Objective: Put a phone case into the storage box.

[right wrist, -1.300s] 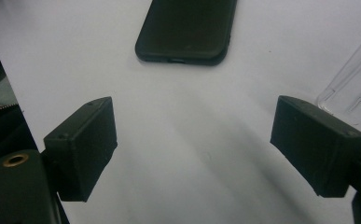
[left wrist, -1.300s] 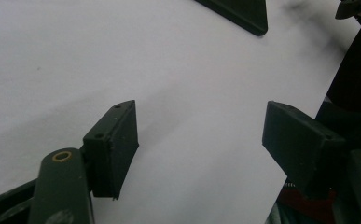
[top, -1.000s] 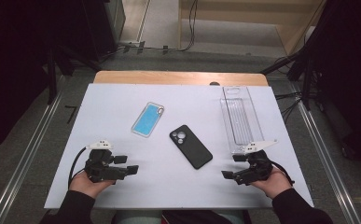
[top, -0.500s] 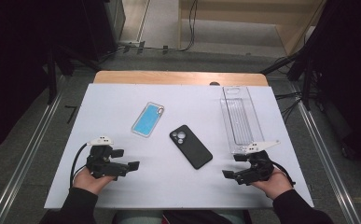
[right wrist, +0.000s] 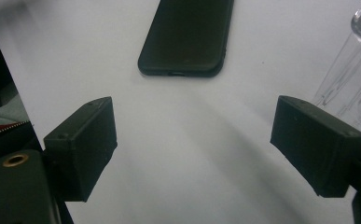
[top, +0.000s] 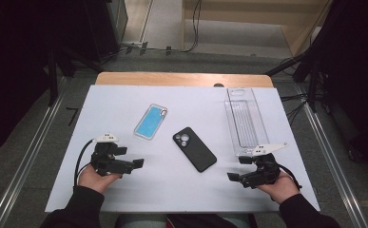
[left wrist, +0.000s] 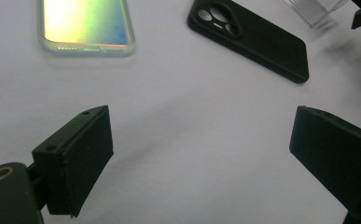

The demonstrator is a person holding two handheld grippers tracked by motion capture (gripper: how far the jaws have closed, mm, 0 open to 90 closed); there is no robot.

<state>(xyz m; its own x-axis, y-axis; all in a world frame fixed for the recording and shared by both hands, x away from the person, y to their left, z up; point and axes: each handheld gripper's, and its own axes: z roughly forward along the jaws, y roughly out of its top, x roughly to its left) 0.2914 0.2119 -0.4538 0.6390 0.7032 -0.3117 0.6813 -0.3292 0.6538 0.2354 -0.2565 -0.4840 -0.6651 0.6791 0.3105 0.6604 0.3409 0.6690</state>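
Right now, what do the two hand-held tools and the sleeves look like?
Both are black, two-jawed: the left tool and right tool each carry a pale three-cornered plate on top and trail a black cable. Jaw pads are blocky, rectangular. Sleeves are dark.

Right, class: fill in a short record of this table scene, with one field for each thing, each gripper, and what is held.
surface: white table
black phone: mid-table, camera side up, lying flat
blue case: left of the black phone, flat, apart from it
clear tray: right side, long, nothing visible inside
left gripper: near the front left edge, jaws open, just been opening, nothing between them
right gripper: near the front right edge, just in front of the tray, jaws open, nothing between them
held: nothing
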